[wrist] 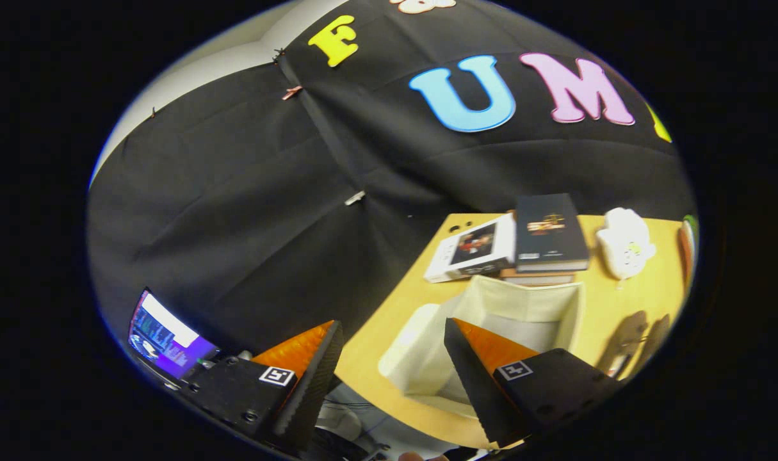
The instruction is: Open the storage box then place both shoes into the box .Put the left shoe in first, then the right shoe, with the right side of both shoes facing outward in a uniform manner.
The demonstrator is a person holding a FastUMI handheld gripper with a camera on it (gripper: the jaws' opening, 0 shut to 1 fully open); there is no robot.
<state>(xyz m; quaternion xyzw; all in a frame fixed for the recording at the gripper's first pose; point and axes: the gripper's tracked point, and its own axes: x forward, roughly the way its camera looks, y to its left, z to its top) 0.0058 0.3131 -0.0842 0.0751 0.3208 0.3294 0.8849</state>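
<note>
The cream fabric storage box (523, 307) stands open on the wooden table (389, 333), its lid (421, 358) folded down toward me at the near left. My gripper (392, 330) hangs tilted above the table's near left edge, open, with nothing between its fingers. The right finger (475, 384) covers part of the box's inside; the left finger (312, 378) hangs off the table's side. The box looks empty where its inside shows.
Behind the box lie a white book (472, 250) and a dark book (549, 234) stacked on another. A white plush toy (625, 243) sits at the table's far right. A lit screen (164, 336) glows off the table, beyond the left finger.
</note>
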